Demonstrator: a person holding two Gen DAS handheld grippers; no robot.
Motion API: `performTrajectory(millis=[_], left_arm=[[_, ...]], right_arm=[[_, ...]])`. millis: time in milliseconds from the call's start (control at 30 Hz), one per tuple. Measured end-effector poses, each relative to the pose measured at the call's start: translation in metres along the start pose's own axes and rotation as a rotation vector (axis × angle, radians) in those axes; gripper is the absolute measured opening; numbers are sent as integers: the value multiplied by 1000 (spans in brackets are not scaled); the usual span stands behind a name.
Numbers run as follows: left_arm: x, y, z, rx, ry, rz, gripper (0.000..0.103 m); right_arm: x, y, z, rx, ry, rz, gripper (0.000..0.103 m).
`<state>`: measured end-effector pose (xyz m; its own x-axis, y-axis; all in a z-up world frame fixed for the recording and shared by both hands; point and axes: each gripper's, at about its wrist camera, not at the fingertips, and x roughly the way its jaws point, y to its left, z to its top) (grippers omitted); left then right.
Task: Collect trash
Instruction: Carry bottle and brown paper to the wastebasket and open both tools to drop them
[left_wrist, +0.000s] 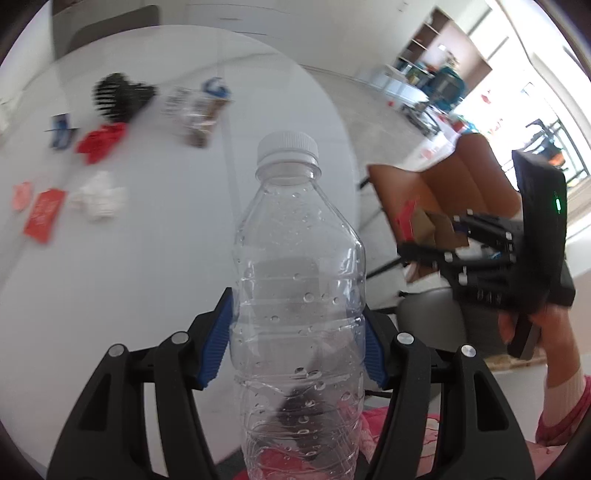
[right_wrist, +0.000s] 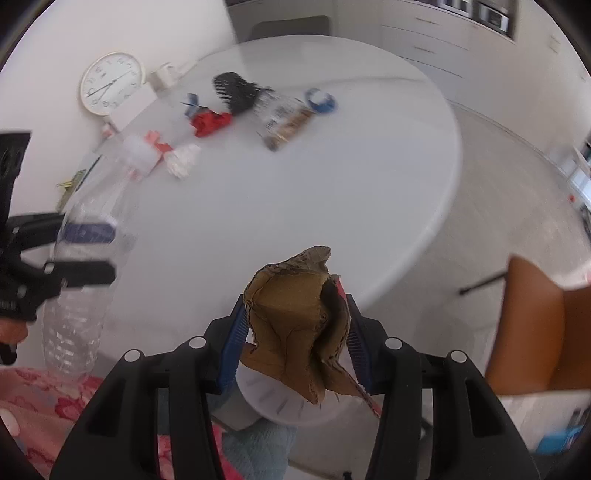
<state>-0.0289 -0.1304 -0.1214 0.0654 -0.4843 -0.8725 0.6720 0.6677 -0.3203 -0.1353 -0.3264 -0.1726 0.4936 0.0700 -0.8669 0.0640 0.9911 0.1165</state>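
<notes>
Left tongs (left_wrist: 299, 347) grip a bottle (left_wrist: 299, 295), right tongs (right_wrist: 295, 339) clamp crumpled cardboard (right_wrist: 299, 325), both lifted off the table's (right_wrist: 332, 192) near edge. Wrappers (right_wrist: 284, 118) and tissue (right_wrist: 183, 160) remain toward its far edge.

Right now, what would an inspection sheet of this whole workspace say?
Surface: round white table, bare at the near side.
Job's things: clear plastic bottle, white cap on; crumpled cardboard piece.
Clutter: red crumpled wrapper, white crumpled paper, black comb-like thing, clear printed packet, blue-white roll, red card, all at the table's far side.
Grippers: left gripper has its fingers pressed on the bottle; right gripper has its fingers pressed on the cardboard.
Cables: nothing seen.
Surroundings: wall clock, brown chair, shelves, pale floor.
</notes>
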Motion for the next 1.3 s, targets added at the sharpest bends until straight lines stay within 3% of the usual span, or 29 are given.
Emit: performTrajectory(millis=[133,333,467,633,933,1067,1300], left_arm=[[12,-25,-4,11,18,-5,59],[21,-44,-12,-9,21,27,59],[26,-57,-16,-12,9,45,59],[32,-74,-19,7,-21,39,59],[61,-100,-15,67,-101,10,59],[77,-112,-14,127,-101,37,60],[87,-119,-16,155,-98,53,77]], right_arm=[[12,-3,-41,22,32,48,50],[59,8,-73,-24,104,125,51],[79,10,-78,-61,132,98,67],[64,-11,-74,-16,87,65,81],[34,-61,-91,111,50,28,82],[27,-71,-98,148,57,18,82],[22,-78,-103,182,66,3,82]])
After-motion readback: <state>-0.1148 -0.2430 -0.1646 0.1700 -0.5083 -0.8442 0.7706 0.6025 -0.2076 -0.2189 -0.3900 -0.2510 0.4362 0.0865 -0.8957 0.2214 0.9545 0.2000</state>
